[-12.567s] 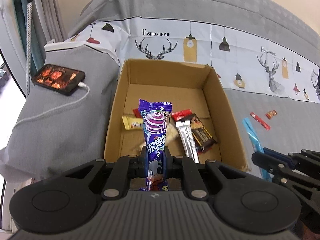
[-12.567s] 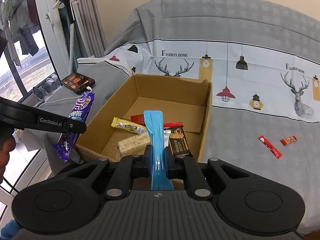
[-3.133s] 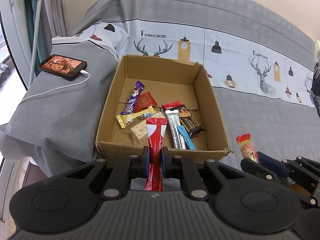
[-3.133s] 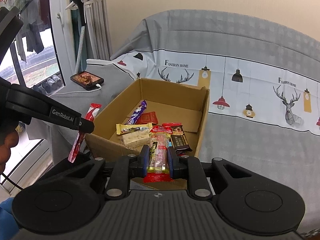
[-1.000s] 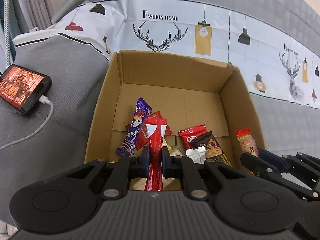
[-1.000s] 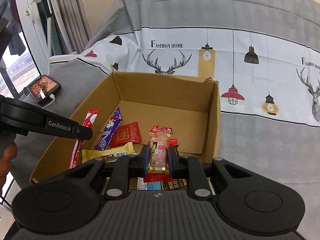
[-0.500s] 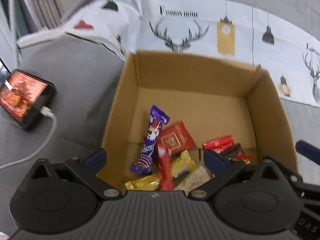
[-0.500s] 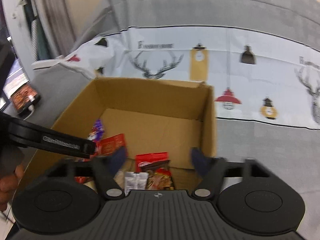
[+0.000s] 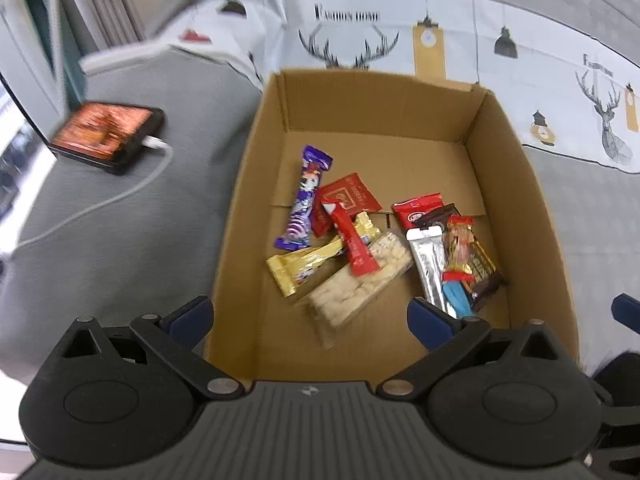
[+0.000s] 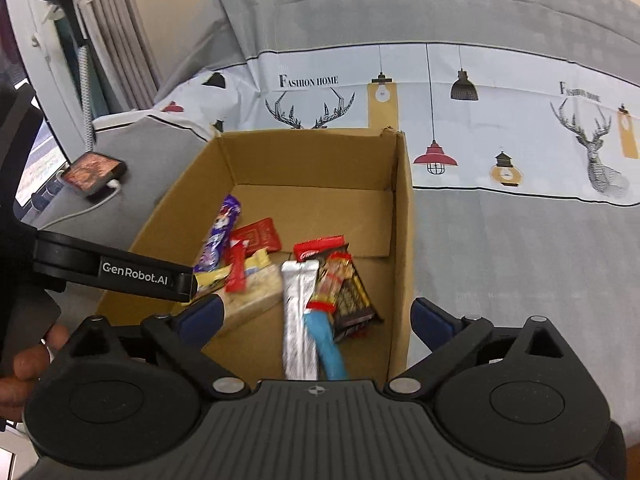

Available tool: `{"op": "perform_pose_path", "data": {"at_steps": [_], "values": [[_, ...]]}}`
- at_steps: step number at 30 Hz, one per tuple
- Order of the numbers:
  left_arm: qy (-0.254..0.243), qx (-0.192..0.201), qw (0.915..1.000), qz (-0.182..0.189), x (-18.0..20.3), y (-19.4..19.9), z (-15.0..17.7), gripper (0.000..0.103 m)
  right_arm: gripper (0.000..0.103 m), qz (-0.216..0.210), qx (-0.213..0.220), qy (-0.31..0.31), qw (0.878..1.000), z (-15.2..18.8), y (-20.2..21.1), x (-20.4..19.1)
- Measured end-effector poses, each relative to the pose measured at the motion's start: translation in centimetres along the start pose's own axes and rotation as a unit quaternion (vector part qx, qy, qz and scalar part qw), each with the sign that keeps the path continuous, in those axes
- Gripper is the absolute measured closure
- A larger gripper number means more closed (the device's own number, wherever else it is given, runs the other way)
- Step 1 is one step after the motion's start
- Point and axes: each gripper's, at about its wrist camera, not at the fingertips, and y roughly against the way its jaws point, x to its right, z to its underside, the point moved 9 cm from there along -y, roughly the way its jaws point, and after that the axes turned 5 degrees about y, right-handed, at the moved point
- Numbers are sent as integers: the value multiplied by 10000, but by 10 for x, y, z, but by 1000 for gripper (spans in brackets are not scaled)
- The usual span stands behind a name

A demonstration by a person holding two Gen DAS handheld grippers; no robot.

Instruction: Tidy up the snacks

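Left wrist view: your left gripper (image 9: 310, 316) and right gripper (image 10: 316, 320) are spread wide, empty, above the brown cardboard box (image 9: 516, 184) holding wrapped snacks (image 9: 352, 246).

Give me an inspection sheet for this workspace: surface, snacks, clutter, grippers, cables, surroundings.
Surface: grey bed cover with a white deer-and-lamp printed band; no snacks seen lying on it.
Job's things: cardboard box open, holding the purple wrapper, red stick pack, yellow bar, pale cracker pack, silver sachet, blue stick and others, overlapping on the box floor.
Clutter: phone, screen lit, left of the box.
Grippers: left gripper and right gripper both open and empty, over the box's near edge.
Cables: white cable plugged into the phone.
Surroundings: curtain and window at left.
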Motion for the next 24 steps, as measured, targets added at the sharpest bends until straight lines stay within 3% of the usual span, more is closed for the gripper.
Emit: {"op": "perform_pose_path", "data": {"at_steps": [5,10,14,24], "values": [[-52,272,9995,-140,-4,32,26,0,2,182,184,409,9988,21,31,-14],[-136,475,9984,-264,-5,56,50,0,1,309,382,311,9983,27,53,-10],[136,533,9985,-75,-6,72,68,0,1,371,474,318,9977,35,68,-10],[275,908,9952,-224,-11,103,79,0,1,387,878,603,9936,36,98,-22]]}}
